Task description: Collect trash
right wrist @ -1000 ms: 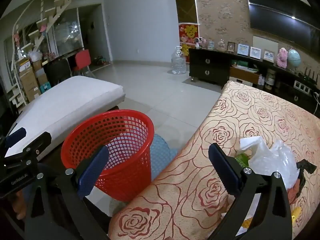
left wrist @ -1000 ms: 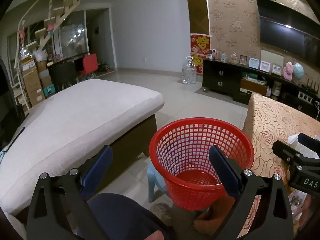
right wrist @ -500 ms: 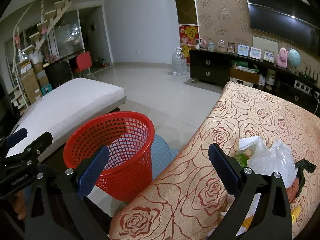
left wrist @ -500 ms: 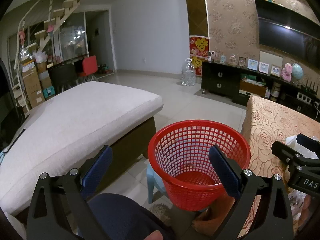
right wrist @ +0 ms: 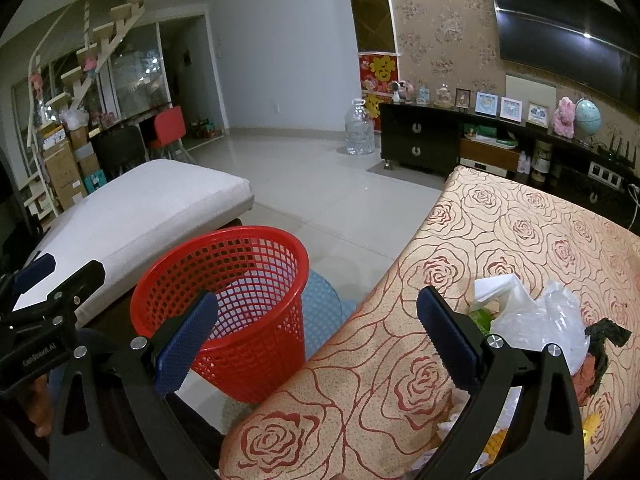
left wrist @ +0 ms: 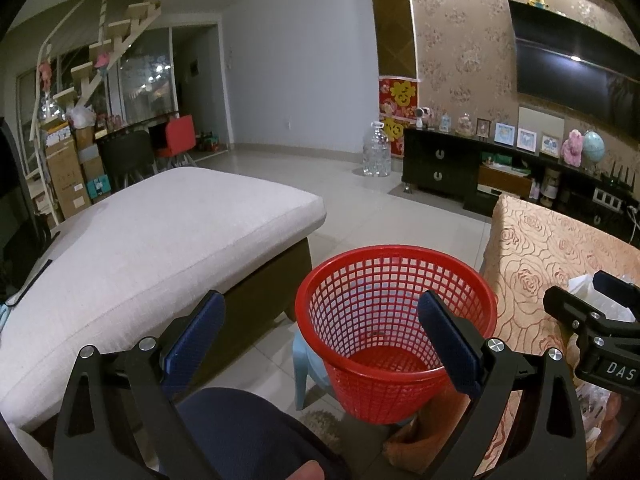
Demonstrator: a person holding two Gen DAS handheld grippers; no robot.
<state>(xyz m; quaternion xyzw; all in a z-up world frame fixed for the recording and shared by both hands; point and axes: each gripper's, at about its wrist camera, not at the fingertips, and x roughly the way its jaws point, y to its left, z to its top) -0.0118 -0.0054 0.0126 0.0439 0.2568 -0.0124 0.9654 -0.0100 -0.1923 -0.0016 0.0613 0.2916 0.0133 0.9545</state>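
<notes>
A rose-patterned worktop (right wrist: 500, 240) carries crumpled trash (right wrist: 536, 320) beside a red basket (right wrist: 240, 304); both grippers' fingers (right wrist: 448, 336) spread wide, empty.

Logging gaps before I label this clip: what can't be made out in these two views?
- Trash pile behind the white plastic bag: right wrist view, cut off by the right gripper finger and the frame's lower edge; items unidentifiable.
- Base of the red mesh plastic basket: left wrist view, hidden by the left gripper; its support is unclear.
- Small framed pictures on the black cabinet: too small to read.
</notes>
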